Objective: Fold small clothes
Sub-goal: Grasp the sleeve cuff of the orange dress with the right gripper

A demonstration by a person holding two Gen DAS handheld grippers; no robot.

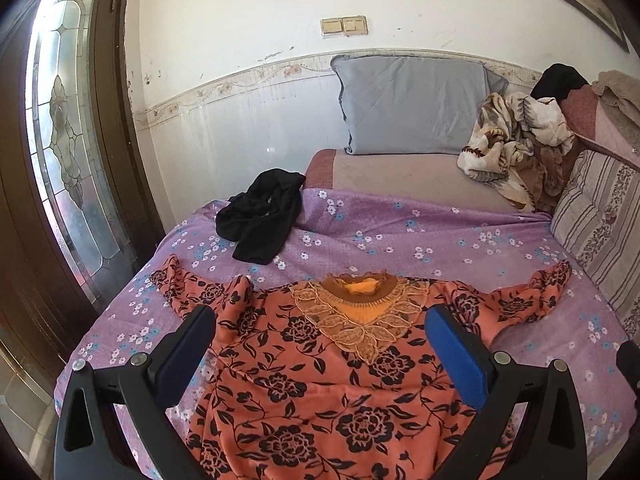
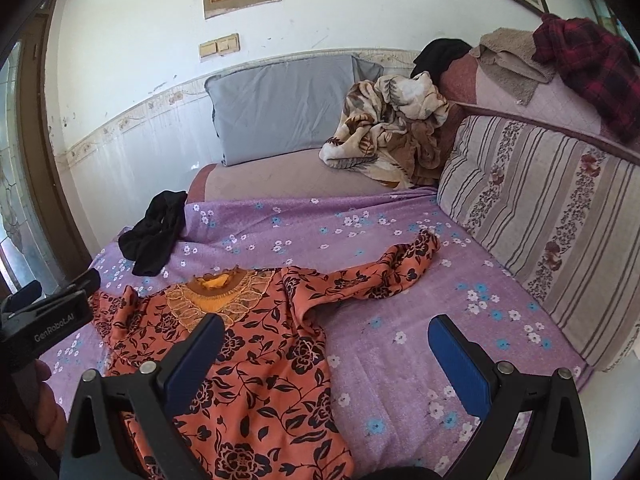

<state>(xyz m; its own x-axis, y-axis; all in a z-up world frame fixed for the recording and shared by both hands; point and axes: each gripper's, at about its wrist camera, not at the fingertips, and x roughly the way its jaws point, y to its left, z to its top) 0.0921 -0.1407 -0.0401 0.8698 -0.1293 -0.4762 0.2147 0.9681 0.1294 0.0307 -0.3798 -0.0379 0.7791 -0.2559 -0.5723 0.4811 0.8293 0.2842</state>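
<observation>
An orange top with black flowers lies spread flat on the purple flowered bedsheet, neck away from me, both sleeves stretched out. It also shows in the right wrist view, with its right sleeve reaching toward the striped cushion. My left gripper is open and empty, hovering over the top's chest. My right gripper is open and empty, above the top's right edge and the bare sheet. The left gripper's body shows at the left of the right wrist view.
A black garment lies crumpled at the bed's far left. A grey pillow leans on the wall. A crumpled beige blanket sits at the far right. A striped cushion lines the right side. A door stands left.
</observation>
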